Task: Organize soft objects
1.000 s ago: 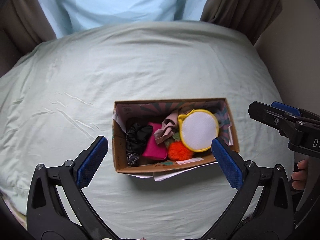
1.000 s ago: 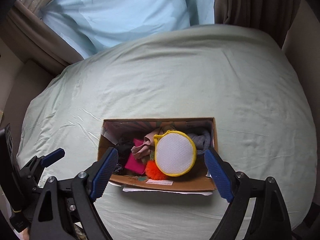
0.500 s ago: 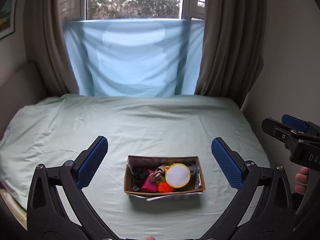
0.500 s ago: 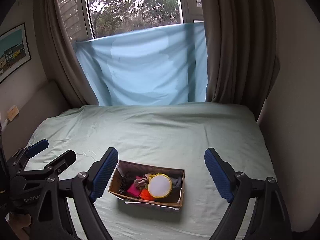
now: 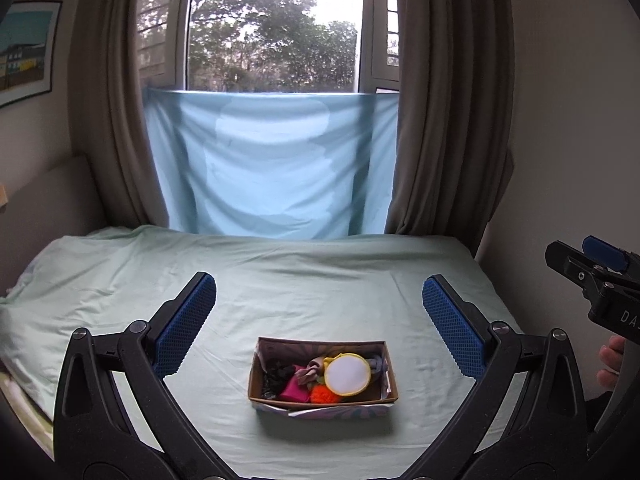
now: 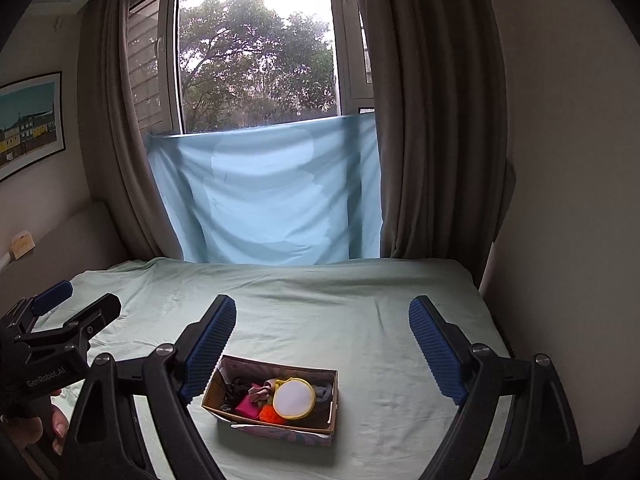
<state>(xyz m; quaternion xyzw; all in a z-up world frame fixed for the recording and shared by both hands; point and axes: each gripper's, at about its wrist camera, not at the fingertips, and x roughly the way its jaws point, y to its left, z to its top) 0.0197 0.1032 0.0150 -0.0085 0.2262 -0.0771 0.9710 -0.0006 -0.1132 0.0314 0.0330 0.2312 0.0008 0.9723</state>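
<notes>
A cardboard box point(image 5: 256, 376) sits on the bed and holds soft things: a round white pad with a yellow rim point(image 5: 347, 373), an orange pompom point(image 5: 323, 394), a pink pouch point(image 5: 294, 389) and a black scrunchie point(image 5: 274, 377). The box also shows in the right wrist view point(image 6: 332, 404). My left gripper point(image 5: 319, 320) is open and empty, well back from and above the box. My right gripper point(image 6: 322, 344) is open and empty, likewise back from the box. Each gripper shows at the edge of the other's view.
The bed has a pale green sheet point(image 5: 120, 280) with wide room around the box. A light blue cloth point(image 5: 272, 168) hangs under the window between brown curtains point(image 5: 452, 120). A wall point(image 5: 568, 120) runs along the bed's right side.
Both grippers have pulled far back and up from just over the box; the view now takes in the whole bed, window and curtains. The box and its contents have not moved.
</notes>
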